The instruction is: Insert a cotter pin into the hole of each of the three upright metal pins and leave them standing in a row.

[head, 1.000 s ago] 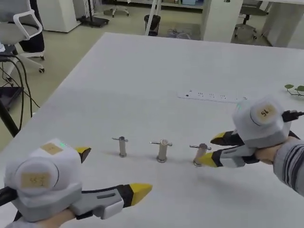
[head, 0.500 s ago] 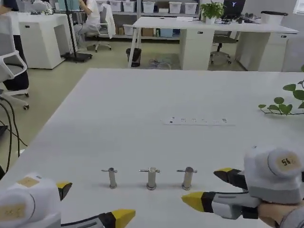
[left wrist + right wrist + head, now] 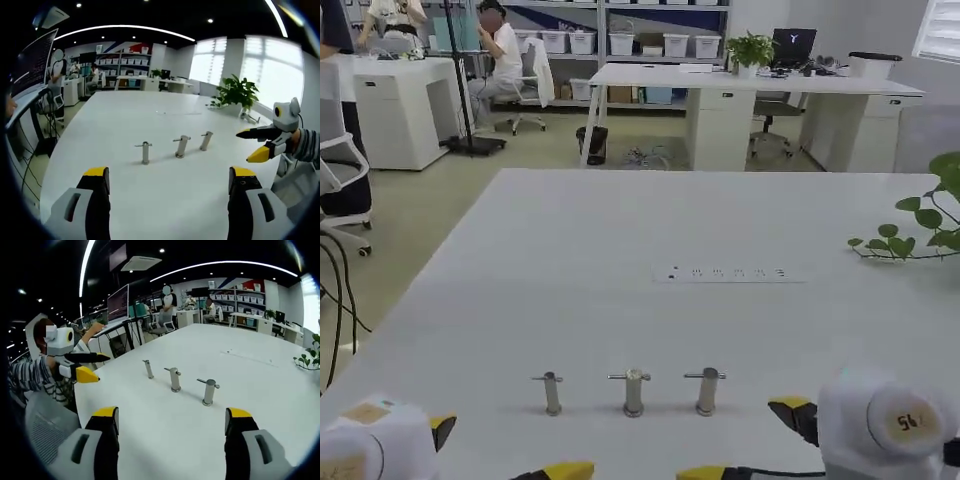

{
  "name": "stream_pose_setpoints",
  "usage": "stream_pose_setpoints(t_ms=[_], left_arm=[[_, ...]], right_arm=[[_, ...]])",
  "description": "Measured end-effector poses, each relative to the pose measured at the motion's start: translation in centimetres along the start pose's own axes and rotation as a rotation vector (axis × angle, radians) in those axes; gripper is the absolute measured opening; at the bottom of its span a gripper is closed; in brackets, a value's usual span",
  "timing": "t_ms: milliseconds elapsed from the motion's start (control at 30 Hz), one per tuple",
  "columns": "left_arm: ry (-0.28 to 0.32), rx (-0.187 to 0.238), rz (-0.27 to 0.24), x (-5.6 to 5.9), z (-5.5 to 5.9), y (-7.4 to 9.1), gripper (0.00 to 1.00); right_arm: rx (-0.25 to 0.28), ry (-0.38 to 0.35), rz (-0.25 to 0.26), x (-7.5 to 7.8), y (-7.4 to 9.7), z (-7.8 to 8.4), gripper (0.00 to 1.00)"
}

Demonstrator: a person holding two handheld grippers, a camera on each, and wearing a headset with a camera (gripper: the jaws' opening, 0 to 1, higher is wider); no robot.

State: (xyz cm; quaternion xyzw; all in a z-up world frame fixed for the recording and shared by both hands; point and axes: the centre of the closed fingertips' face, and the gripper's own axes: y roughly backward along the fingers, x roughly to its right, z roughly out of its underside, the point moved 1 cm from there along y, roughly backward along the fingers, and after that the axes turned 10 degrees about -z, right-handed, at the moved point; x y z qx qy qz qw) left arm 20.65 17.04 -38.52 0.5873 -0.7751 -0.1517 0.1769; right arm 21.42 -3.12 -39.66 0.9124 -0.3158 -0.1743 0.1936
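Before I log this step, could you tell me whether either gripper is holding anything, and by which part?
Nothing is held: the left gripper and the right gripper are open, clear of the three silver upright metal pins.

Three metal pins [image 3: 552, 395] [image 3: 633, 393] [image 3: 706, 392], three cotter pins [image 3: 537, 378] [image 3: 615, 377] [image 3: 692, 375], two grippers [image 3: 168, 172] [image 3: 171, 412], one power strip [image 3: 730, 273]

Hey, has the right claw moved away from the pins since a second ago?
Yes. The right claw has backed off toward the camera and is now clear of the rightmost metal pin, which it straddled before.
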Motion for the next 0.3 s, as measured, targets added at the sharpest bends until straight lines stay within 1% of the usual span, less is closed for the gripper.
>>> stream_pose_setpoints(t_ms=[67, 200, 300], left_arm=[[0.002, 0.007, 0.000, 0.02, -0.10, 0.08, 0.99], [-0.003, 0.010, -0.001, -0.01, -0.14, 0.12, 0.99], [-0.001, 0.014, -0.002, -0.03, -0.24, 0.20, 0.99]], right_arm=[[-0.001, -0.014, 0.008, 0.08, 0.08, 0.27, 0.87], [0.002, -0.018, 0.009, -0.06, 0.18, 0.38, 0.88], [0.004, -0.005, 0.018, 0.09, 0.35, 0.32, 0.90]])
